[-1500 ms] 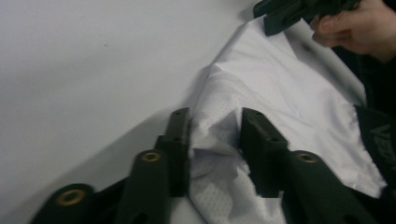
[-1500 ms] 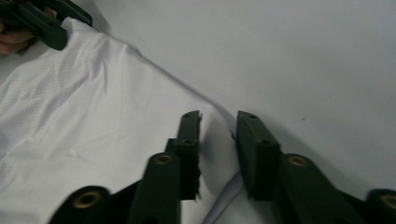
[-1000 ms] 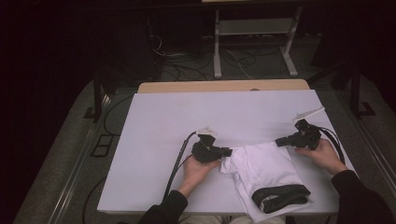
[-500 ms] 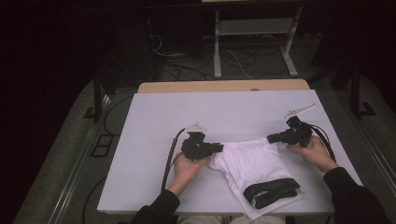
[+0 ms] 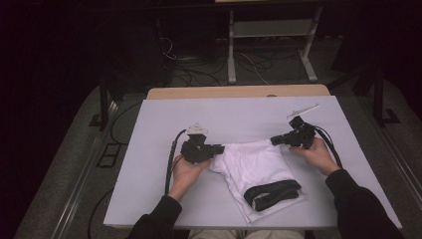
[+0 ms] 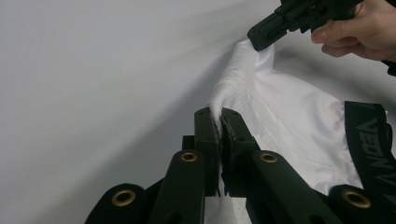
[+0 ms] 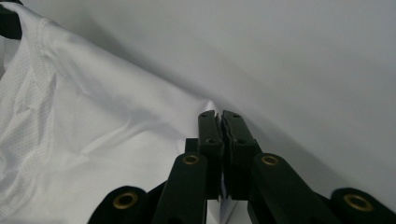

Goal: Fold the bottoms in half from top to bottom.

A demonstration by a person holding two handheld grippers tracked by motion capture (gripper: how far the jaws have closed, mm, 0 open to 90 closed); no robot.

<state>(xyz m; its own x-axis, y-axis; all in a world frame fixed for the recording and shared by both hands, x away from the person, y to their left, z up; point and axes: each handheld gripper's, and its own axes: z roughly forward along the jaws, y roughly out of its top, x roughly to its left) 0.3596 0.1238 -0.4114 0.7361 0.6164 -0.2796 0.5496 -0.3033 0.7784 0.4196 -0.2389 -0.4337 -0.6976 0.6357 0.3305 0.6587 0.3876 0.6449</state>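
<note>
- White cloth, a garment (image 5: 256, 164) with a black printed waistband (image 5: 272, 193), lies on the counter (image 5: 149, 149) near its front edge, between the person's two hands.
- At the cloth's left corner, the left hand-held gripper (image 5: 215, 149) has its jaws pressed together on a bunched fold of the fabric; the left gripper view shows white cloth (image 6: 280, 116) squeezed between the two black jaws.
- At the cloth's far right corner, the right hand-held gripper (image 5: 276, 141) is likewise clamped, its jaws nearly closed with a thin edge of the garment (image 7: 93, 140) caught between them in the right gripper view.
- The top hem of the garment runs taut from one hand-held gripper to the other, lifted slightly off the pale grey counter, while the rest drapes down toward the person.
- The black waistband, with pale lettering (image 6: 373, 140) visible in the left gripper view, lies on the lower right part of the cloth, close to the counter's front edge.
- The left hand (image 5: 186, 172) and the right hand (image 5: 316, 154), both in dark sleeves, hold the tools from the near side; a black cable (image 5: 171, 159) trails from the left one across the counter.
</note>
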